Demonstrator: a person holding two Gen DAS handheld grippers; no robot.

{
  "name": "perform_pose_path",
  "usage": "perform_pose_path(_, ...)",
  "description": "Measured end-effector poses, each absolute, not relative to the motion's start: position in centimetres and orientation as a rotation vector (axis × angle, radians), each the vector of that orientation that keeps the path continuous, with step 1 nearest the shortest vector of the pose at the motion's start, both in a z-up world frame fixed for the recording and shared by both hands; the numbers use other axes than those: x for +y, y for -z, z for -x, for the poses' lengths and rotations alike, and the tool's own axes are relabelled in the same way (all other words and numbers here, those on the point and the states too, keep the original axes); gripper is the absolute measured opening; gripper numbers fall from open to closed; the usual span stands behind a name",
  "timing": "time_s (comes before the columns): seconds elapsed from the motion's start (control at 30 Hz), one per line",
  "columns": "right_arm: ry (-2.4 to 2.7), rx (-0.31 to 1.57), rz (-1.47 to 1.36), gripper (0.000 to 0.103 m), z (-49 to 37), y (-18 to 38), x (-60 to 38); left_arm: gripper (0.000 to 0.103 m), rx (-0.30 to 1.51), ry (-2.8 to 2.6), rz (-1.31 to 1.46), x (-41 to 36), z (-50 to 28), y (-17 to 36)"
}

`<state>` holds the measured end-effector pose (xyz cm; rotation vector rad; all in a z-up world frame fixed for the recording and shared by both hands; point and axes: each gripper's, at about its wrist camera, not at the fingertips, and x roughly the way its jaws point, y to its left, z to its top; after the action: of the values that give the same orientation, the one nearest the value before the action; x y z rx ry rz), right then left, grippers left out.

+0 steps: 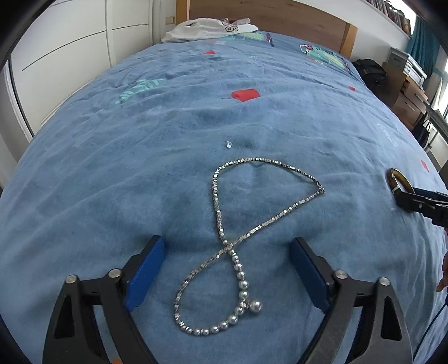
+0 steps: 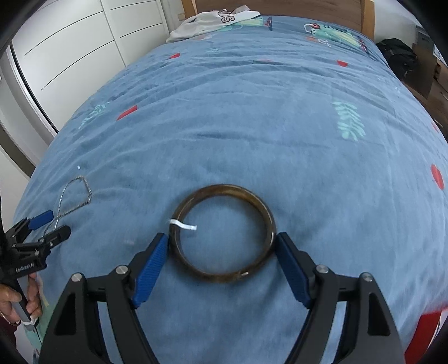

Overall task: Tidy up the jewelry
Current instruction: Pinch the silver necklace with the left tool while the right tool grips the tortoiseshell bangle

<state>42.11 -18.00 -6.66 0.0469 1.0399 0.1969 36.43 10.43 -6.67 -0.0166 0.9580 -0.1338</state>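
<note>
Blue blanket (image 1: 168,182) printed with red and teal shapes; silver necklace (image 1: 224,243); brownish bangle (image 2: 224,232), perhaps amber-streaked, white tag (image 2: 183,224).

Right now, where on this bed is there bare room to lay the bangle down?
The blanket beyond the bangle, up toward the white clothes, is bare. It is crowded at the left, where the necklace lies looped between the left gripper jaws, a small clear bead beyond it.

Two wrist cameras looking low across the bed (image 1: 168,126)

Each is facing twelve o'clock toward the headboard (image 1: 280,14), sitting close; both are sharing the necklace (image 1: 221,224) and bangle (image 2: 224,232).
</note>
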Motion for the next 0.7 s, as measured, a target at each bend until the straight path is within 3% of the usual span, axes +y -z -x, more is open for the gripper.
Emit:
perform_pose_path(0.17,-0.176,1.057,-0.080,0.079,-42.7,7.0,-18.1,0.048,0.957,0.146,0.021,9.8,-37.1,6.5)
perform_pose_path(0.23,-0.175,1.053,-0.088,0.078,-42.7,7.0,-18.2,0.022,0.963,0.147,0.024,9.7,-37.1,6.4)
perform_pose_path(0.3,-0.180,1.046,-0.077,0.078,-42.5,6.9,-18.2,0.006,0.976,0.168,0.050,9.6,-37.1,6.3)
perform_pose_path(0.7,-0.187,0.929,-0.125,0.077,-36.8,2.4,-20.8,0.004,0.915,0.229,0.078,6.7,-33.5,1.8)
